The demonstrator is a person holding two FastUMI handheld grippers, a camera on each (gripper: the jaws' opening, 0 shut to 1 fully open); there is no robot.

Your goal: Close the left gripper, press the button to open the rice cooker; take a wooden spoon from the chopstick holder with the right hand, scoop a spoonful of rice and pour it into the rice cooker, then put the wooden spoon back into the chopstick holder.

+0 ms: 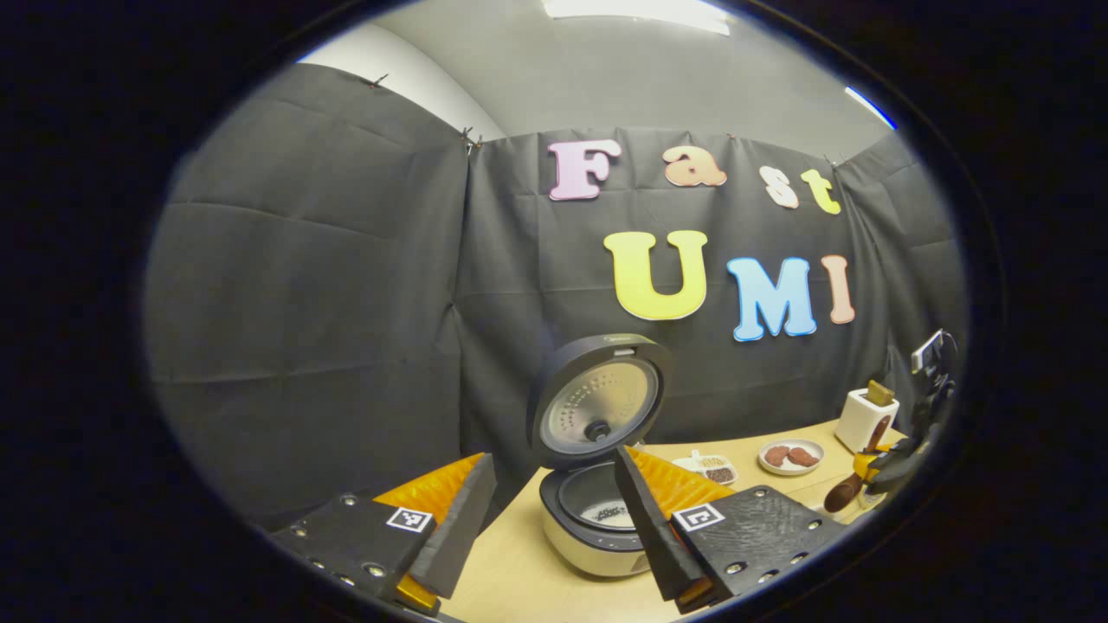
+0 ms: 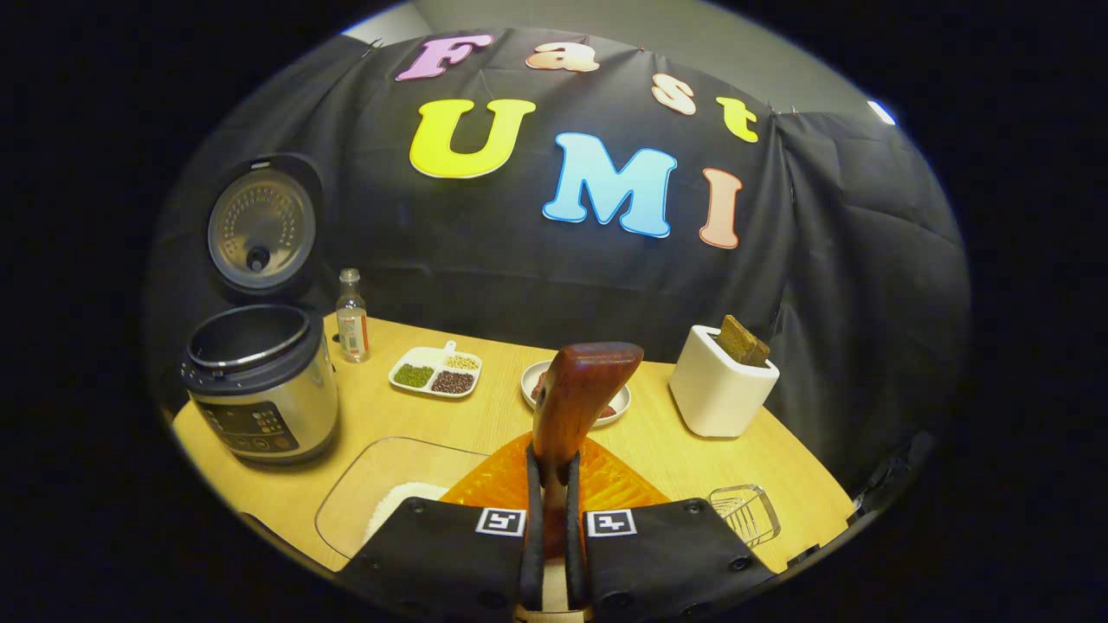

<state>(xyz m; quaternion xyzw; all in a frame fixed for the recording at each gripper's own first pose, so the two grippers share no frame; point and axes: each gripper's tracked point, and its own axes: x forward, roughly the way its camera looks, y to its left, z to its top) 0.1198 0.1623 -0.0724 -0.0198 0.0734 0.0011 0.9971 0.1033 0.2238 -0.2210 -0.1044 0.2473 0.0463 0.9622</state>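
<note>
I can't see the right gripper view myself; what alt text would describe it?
The right claw is shut on a wooden spoon, held above a tan table. To the left stands an open rice cooker beside a small bottle. Farther back sit a divided dish of beans and a white chopstick holder.

On the table: one rice cooker (image 2: pixel 260 385), one small bottle (image 2: pixel 351 316), one divided dish (image 2: pixel 435 370), one round plate (image 2: pixel 530 387), one white chopstick holder (image 2: pixel 720 389), one wooden spoon (image 2: pixel 576 394), one clear tray (image 2: pixel 381 489), one wire rack (image 2: pixel 746 512).
</note>
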